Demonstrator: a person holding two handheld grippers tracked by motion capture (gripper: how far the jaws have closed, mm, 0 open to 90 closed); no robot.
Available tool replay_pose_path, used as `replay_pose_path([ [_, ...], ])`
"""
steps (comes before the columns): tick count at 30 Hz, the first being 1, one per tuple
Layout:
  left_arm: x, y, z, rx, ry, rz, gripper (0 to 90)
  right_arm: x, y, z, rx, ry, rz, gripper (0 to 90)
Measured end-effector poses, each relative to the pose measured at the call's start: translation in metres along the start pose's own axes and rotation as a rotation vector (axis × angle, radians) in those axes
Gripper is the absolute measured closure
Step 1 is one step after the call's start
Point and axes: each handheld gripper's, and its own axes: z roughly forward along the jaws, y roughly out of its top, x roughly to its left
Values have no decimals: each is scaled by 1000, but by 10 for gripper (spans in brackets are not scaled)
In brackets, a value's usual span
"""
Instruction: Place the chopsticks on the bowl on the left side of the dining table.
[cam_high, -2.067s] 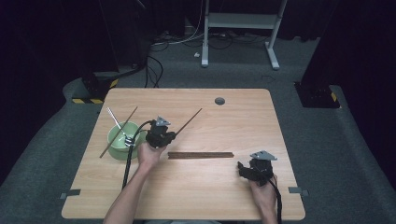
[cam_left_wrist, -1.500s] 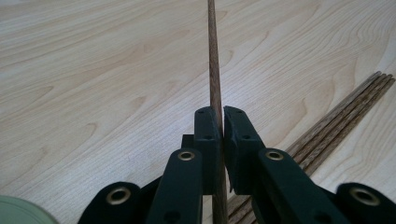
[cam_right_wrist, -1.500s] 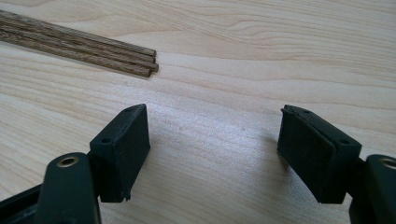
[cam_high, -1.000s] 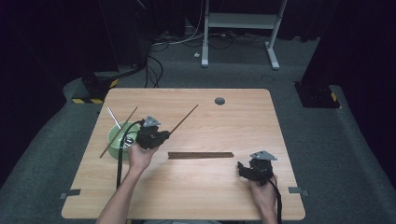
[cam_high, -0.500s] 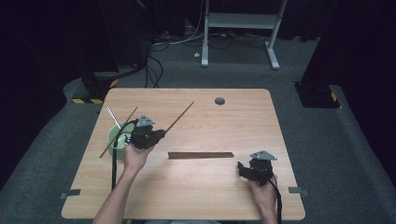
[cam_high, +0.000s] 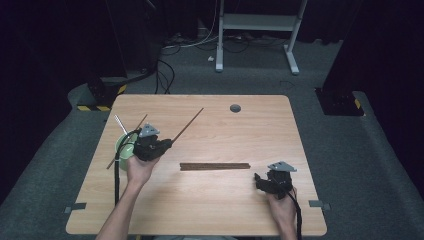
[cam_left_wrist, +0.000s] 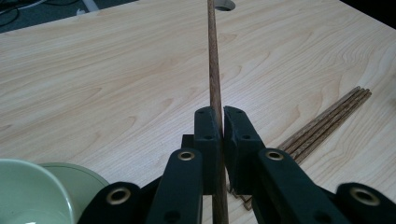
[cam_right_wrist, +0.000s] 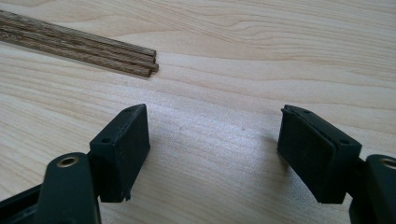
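Note:
My left gripper (cam_high: 167, 144) hovers over the table's left side, shut on a single dark wooden chopstick (cam_high: 189, 123) that points up and to the right. In the left gripper view the chopstick (cam_left_wrist: 214, 70) runs straight out between the closed jaws of the left gripper (cam_left_wrist: 222, 122). A light green bowl (cam_high: 123, 144) sits just left of that gripper; a dark chopstick (cam_high: 140, 123) and a pale stick (cam_high: 120, 124) lean over it. A bundle of chopsticks (cam_high: 215, 166) lies flat mid-table. My right gripper (cam_high: 258, 180) rests open near the bundle's right end, with nothing between its jaws (cam_right_wrist: 212, 140).
The wooden table (cam_high: 225, 210) has a round cable hole (cam_high: 235, 108) near its far edge. In the right gripper view the chopstick bundle's end (cam_right_wrist: 140, 60) lies ahead on bare wood. The bowl's rim (cam_left_wrist: 42, 186) shows at lower left in the left gripper view.
My left gripper has carried the chopstick leftward toward the green bowl and slightly upward. The right gripper and the bundle have stayed put.

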Motion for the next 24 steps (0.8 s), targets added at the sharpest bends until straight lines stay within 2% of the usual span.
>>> replay_pose_path([
  [14, 5, -4, -12, -18, 19, -12, 839, 0, 0, 0, 0, 0, 0, 246],
  [18, 7, -4, -17, -12, 35, -1, 839, 0, 0, 0, 0, 0, 0, 246],
  [24, 12, -6, -25, -13, 56, -7, 839, 0, 0, 0, 0, 0, 0, 246],
])
